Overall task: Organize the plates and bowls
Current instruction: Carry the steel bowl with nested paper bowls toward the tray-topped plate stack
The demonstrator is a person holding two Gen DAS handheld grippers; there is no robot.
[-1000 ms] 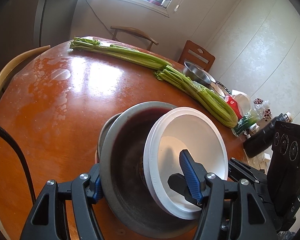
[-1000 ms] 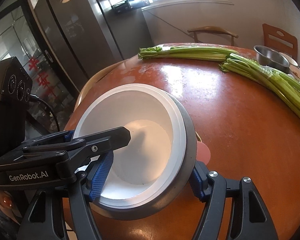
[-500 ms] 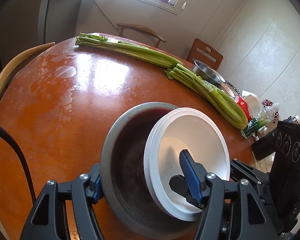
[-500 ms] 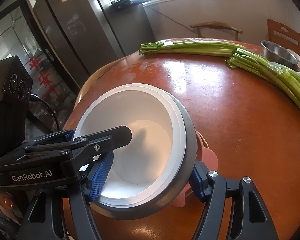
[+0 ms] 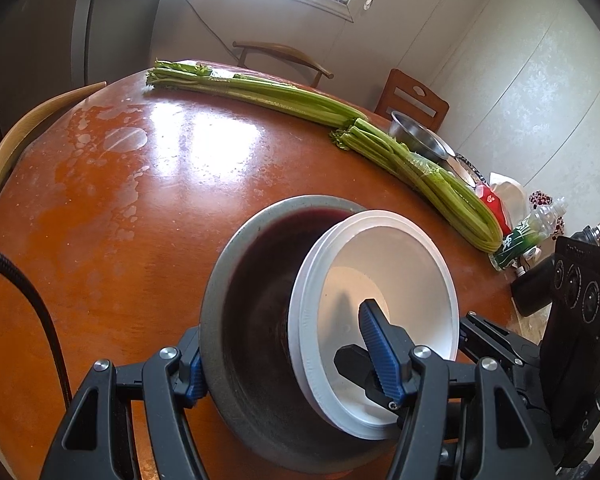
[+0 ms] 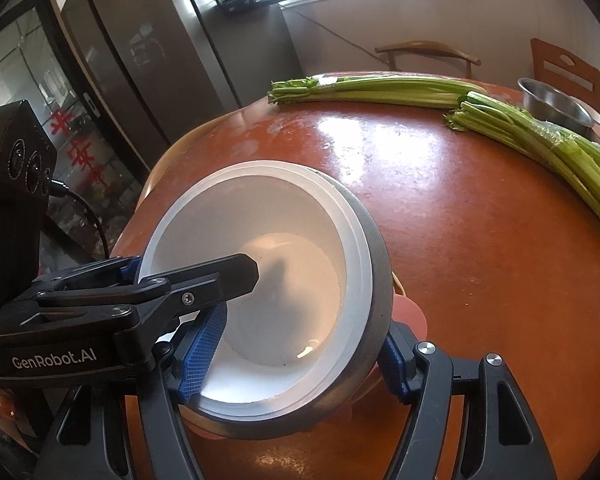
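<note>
A white bowl [image 5: 384, 280] sits tilted inside a larger grey bowl [image 5: 256, 320] with a dark purple inside, held just above the orange-brown round table [image 5: 120, 216]. My left gripper [image 5: 286, 360] is shut on both: one pad presses outside the grey wall, the other lies inside the white bowl. My right gripper [image 6: 298, 358] clamps the same pair from the other side, across the white bowl [image 6: 268, 280] and the grey bowl [image 6: 374, 304]. A pink dish [image 6: 410, 318] peeks out from under the grey bowl; most of it is hidden.
Two long celery bunches [image 5: 284, 96] [image 5: 428, 184] lie across the far half of the table. A steel bowl [image 5: 418, 136], bags and a green bottle [image 5: 524, 236] crowd the right edge. Wooden chairs [image 5: 8, 160] ring the table; a fridge [image 6: 148, 52] stands behind.
The held bowls have shifted slightly over the table. A second rim beside the grey bowl has left the left wrist view; the pink dish has come into sight under it in the right wrist view.
</note>
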